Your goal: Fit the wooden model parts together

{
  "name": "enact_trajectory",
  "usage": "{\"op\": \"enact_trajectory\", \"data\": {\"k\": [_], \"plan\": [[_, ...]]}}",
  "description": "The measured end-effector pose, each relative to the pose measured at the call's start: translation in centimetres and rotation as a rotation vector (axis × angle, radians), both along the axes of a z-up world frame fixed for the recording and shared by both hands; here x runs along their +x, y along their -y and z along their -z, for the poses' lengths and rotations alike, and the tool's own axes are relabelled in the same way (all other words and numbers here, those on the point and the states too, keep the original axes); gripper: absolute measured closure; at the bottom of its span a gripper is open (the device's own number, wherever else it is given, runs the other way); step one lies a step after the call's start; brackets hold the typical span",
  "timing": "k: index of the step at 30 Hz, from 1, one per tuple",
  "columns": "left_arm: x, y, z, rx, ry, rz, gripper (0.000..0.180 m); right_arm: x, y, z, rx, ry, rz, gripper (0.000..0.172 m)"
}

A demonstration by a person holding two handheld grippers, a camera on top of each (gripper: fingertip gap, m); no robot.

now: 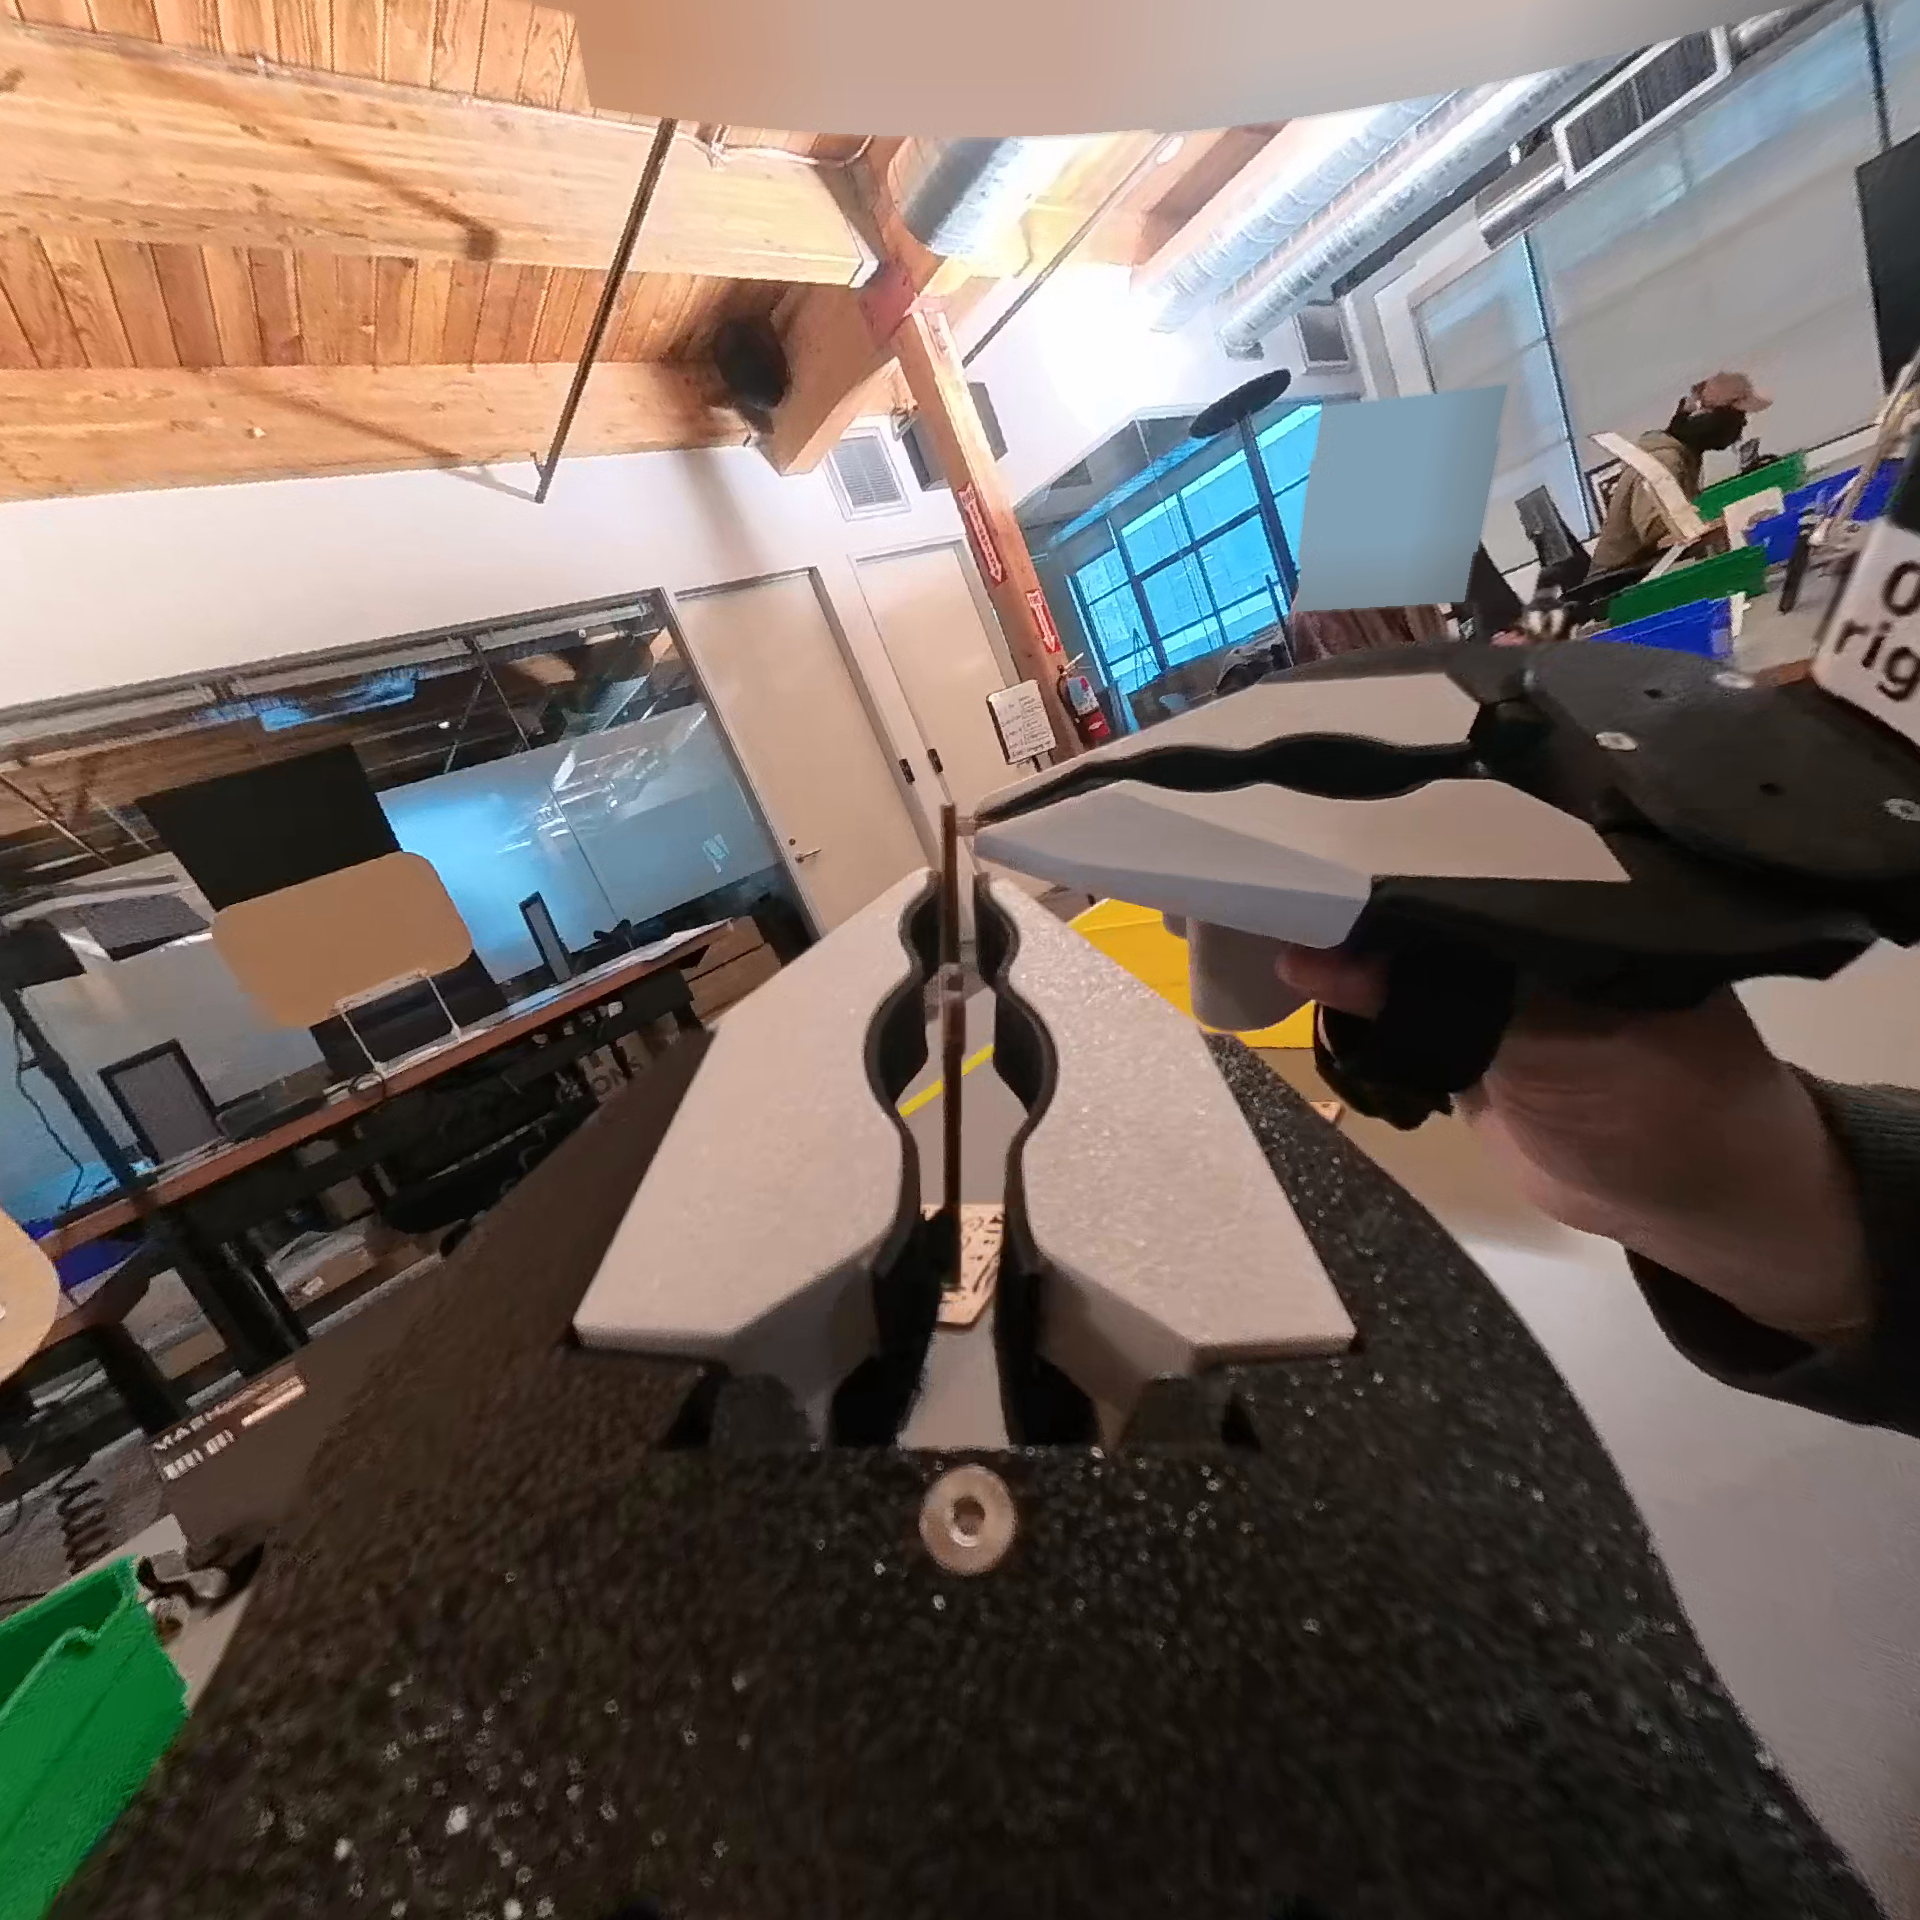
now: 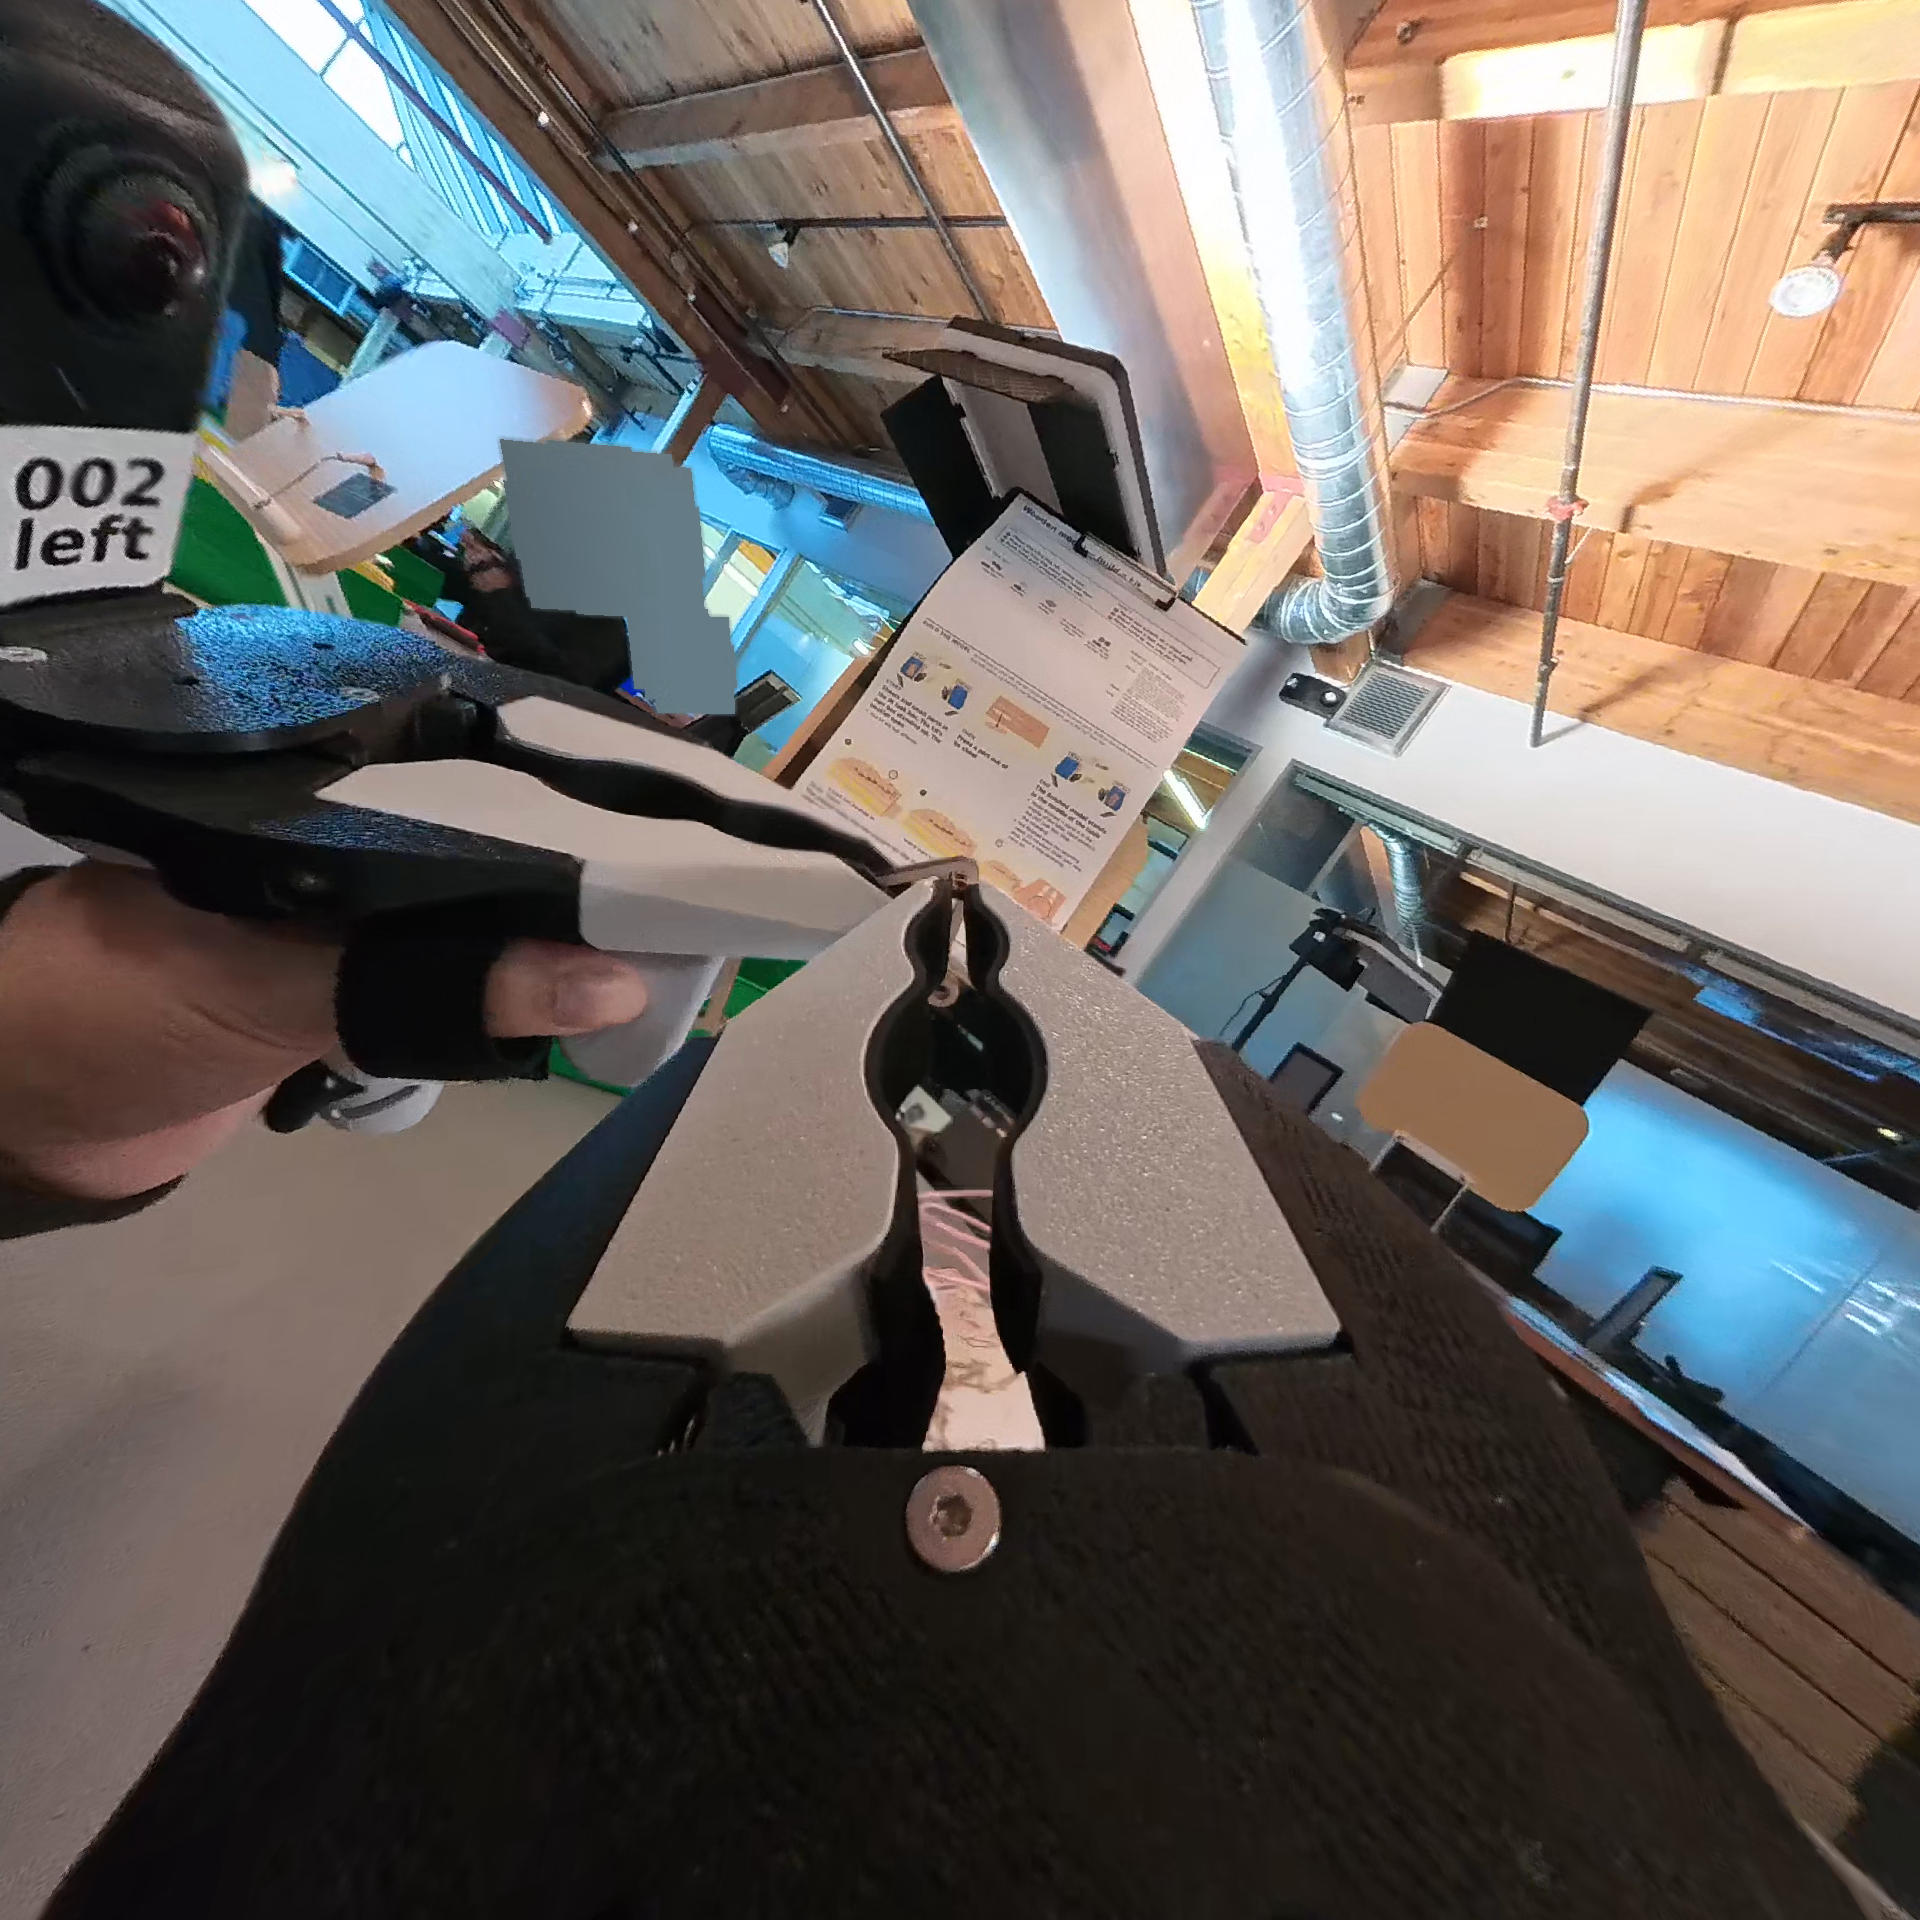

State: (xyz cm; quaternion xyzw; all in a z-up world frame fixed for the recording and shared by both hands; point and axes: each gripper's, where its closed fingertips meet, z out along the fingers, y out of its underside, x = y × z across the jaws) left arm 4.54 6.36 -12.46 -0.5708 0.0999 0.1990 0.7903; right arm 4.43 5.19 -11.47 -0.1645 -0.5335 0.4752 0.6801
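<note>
Both grey-fingered handheld grippers are raised off the table, tips meeting. Left gripper [image 1: 951,904] clamps a thin flat dark-edged wooden sheet part [image 1: 950,1039], edge-on in its own view. Right gripper [image 2: 953,902], just right of the sheet, looks closed on a tiny wooden tab [image 1: 966,826] touching the sheet's top edge; the right view mostly hides that contact.

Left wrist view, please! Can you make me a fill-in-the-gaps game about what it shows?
1. The thin wooden part stands edge-on between the left gripper's two ____.
2. The right gripper reaches in from the ____ side of the picture, its tips near the top of the wooden part.
3. The plastic bin in the bottom left corner is ____.
4. The ceiling planks are made of ____.

Missing words: fingers; right; green; wood.
</note>
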Motion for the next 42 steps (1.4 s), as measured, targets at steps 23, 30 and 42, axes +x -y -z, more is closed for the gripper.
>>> {"op": "enact_trajectory", "data": {"k": [23, 30, 42], "plan": [[-0.1, 0.0, 0.4, -0.073, -0.197, -0.113, 0.18, -0.1, -0.2, 0.6, -0.002, 0.062, -0.031, 0.172], [-0.3, -0.4, 0.8, -0.07, -0.173, -0.102, 0.18, -0.3, -0.5, 0.9, 0.025, 0.082, 0.014, 0.172], [-0.9, -0.2, 0.5, -0.039, -0.109, -0.016, 0.18, -0.9, -0.5, 1.2, 0.059, 0.095, 0.019, 0.172]]}}
